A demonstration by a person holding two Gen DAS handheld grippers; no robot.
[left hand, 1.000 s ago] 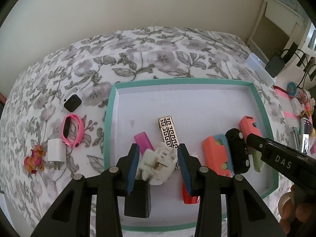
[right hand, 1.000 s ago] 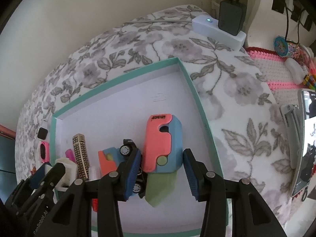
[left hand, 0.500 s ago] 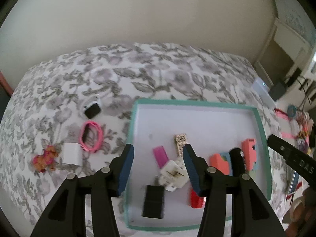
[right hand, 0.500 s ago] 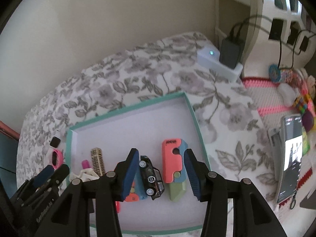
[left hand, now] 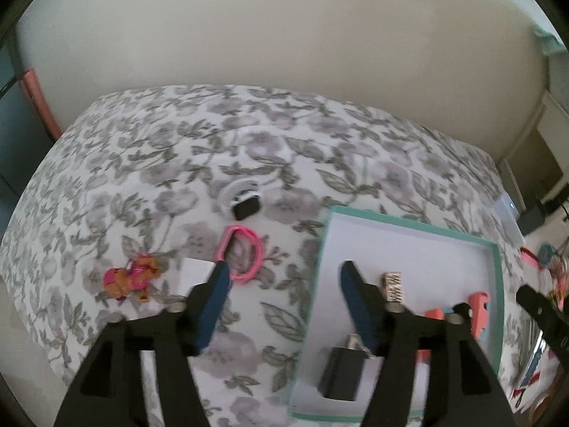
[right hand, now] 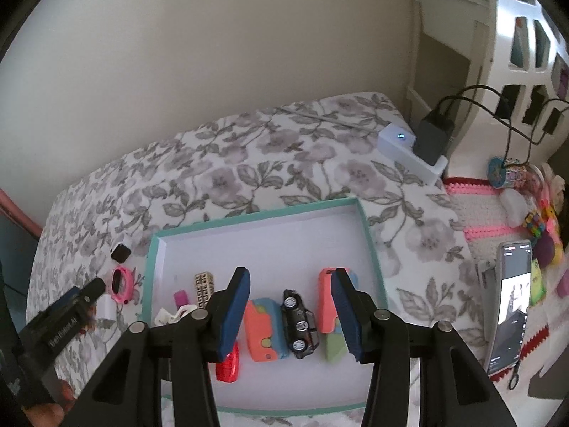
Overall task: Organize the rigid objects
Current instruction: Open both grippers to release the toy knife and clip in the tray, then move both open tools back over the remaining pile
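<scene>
While the left gripper [left hand: 282,293] stands spread with nothing between its blue pads [left hand: 213,306], its jaws having just been opening, it hovers over the bedspread [left hand: 177,163] at the left edge of the tray [left hand: 496,284]. Nearest ahead lie the white charger [left hand: 195,270] and the pink band [left hand: 242,252], with the toy figure [left hand: 129,279] further left and the small watch [left hand: 245,206] beyond. Judged step: fetching the next loose item. The charger looks the sound choice; the pads should straddle its flat sides squarely, clear of the band touching it, and descend upright before closing.

The right gripper [right hand: 288,311] is likewise parted and empty, held above the row in the tray: orange block [right hand: 261,334], toy car [right hand: 298,323], coral and blue piece [right hand: 325,299]. It is best kept high, so the placed row is not knocked. Room for the charger remains on the tray's far side.
</scene>
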